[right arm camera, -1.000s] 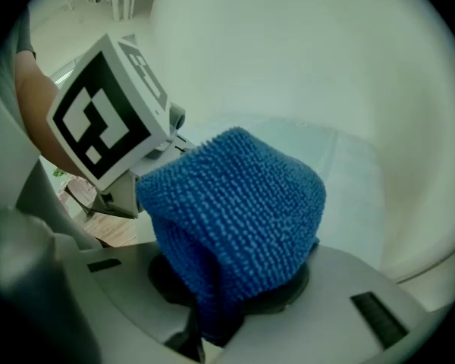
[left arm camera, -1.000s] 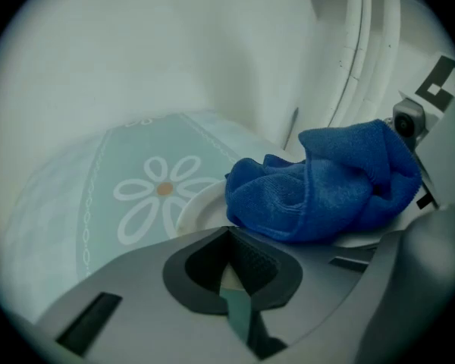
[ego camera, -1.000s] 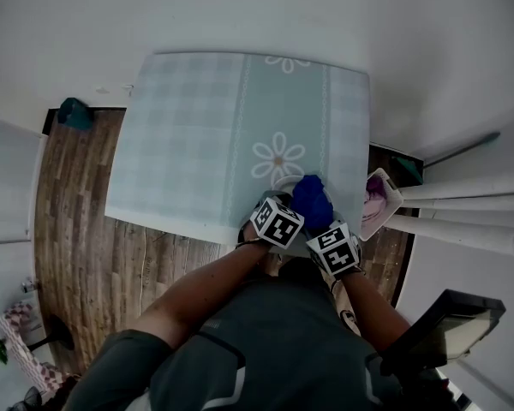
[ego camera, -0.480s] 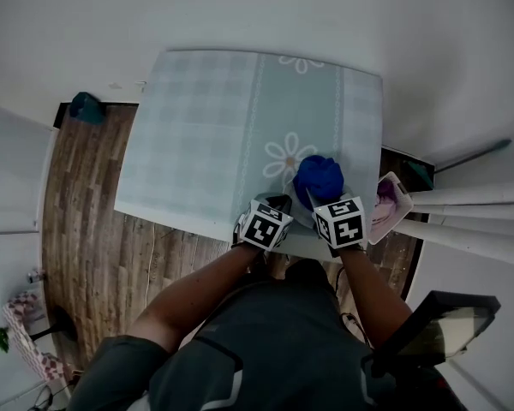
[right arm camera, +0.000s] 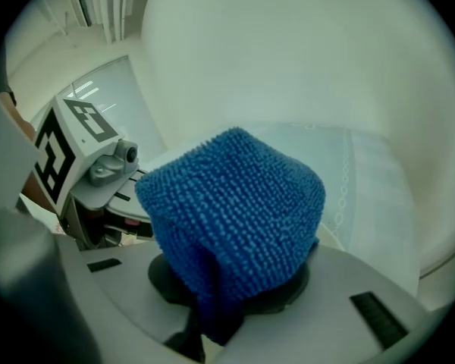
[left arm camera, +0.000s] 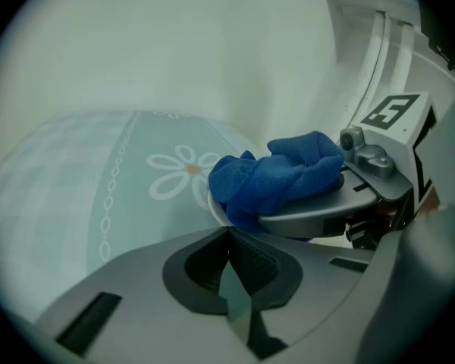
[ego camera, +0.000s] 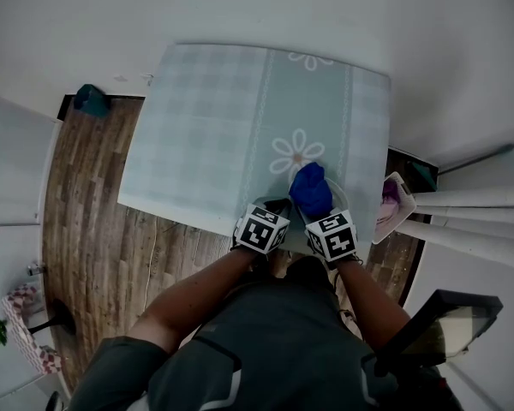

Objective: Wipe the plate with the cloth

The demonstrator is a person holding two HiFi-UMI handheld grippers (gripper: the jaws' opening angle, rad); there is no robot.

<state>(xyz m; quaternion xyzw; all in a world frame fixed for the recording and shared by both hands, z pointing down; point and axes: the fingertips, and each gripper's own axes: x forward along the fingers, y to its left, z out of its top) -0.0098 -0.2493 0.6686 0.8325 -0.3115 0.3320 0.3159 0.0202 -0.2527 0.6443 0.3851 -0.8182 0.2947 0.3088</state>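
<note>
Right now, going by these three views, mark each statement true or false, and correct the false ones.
1. The right claw is shut on the blue microfibre cloth. True.
2. The cloth hangs from the left claw. False: the right claw holds it, bunched over the white plate.
3. The checked pale-blue tablecloth has no other pattern. False: it also bears white daisy prints.
4. The left claw is closed at the plate's near rim. True.
</note>
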